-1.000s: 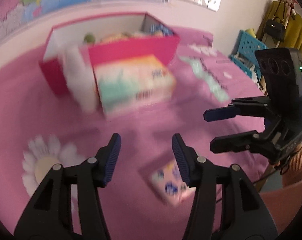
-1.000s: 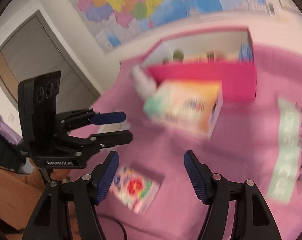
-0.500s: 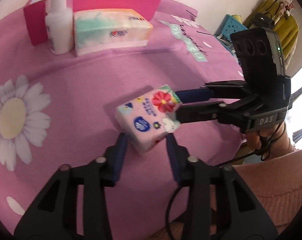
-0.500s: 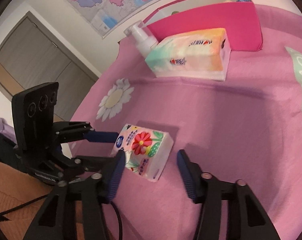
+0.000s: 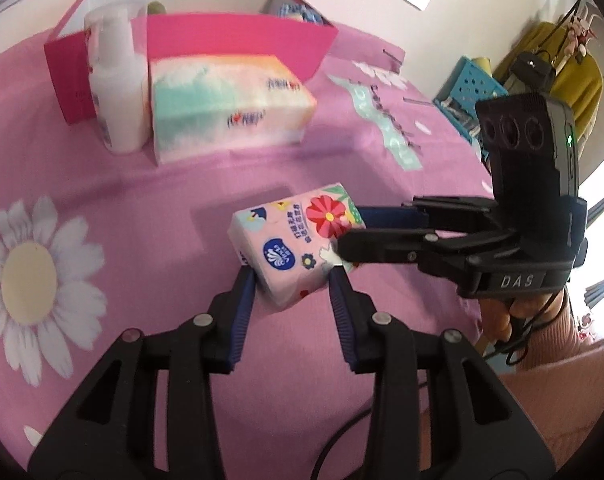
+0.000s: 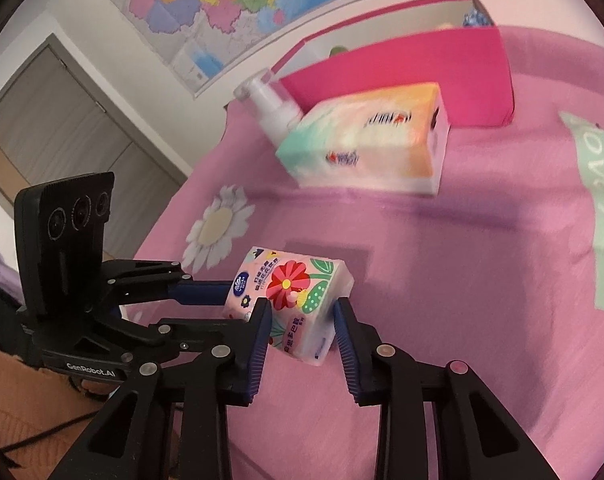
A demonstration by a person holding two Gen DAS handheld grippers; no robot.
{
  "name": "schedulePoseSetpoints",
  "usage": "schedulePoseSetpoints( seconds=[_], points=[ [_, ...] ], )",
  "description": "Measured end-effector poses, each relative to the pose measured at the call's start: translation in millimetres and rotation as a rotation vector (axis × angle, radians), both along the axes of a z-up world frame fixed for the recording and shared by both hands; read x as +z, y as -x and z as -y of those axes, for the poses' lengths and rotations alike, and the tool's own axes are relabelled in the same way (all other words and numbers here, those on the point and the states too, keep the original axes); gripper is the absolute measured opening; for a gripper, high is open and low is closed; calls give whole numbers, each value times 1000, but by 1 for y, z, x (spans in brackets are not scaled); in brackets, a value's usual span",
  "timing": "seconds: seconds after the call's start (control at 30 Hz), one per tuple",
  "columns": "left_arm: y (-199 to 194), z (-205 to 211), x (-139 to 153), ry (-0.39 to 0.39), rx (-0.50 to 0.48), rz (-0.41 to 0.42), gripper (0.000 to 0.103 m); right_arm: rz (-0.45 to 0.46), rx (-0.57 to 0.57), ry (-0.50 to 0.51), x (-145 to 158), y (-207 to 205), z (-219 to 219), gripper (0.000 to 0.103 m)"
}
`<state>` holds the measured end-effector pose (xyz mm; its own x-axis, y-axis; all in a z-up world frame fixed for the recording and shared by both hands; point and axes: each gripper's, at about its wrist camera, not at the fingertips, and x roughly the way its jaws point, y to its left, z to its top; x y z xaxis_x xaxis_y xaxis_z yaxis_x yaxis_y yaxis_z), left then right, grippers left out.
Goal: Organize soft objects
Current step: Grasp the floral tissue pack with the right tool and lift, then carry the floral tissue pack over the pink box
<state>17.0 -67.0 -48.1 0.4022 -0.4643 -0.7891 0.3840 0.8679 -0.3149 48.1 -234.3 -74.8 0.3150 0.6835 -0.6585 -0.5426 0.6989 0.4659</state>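
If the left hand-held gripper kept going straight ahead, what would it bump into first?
The small flowered tissue pack, already between the left hand-held gripper's fingers. Beyond it, probably the pink bedcover; depth is unclear.

Two black handheld grippers (image 5: 291,280) (image 6: 302,320) with ribbed blue finger pads (image 5: 243,312), silver pivot screws and three-lens camera blocks; black cables trail beside a pink knitted sleeve (image 5: 562,396).

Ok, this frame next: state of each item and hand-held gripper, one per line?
Small tissue pack: tilted, gripped from two sides.
Left hand-held gripper: shut on the pack.
Right hand-held gripper: closing on the pack.
Large tissue pack: lying flat.
White bottle: upright.
Pink box: open-topped.
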Motion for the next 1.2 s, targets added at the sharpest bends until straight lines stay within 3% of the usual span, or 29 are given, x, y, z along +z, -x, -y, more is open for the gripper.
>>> schedulePoseSetpoints(
  seconds=[1.2],
  points=[
    [-39,6,45,-17,56,141,40,120,-54,-49,39,-27,14,33]
  ],
)
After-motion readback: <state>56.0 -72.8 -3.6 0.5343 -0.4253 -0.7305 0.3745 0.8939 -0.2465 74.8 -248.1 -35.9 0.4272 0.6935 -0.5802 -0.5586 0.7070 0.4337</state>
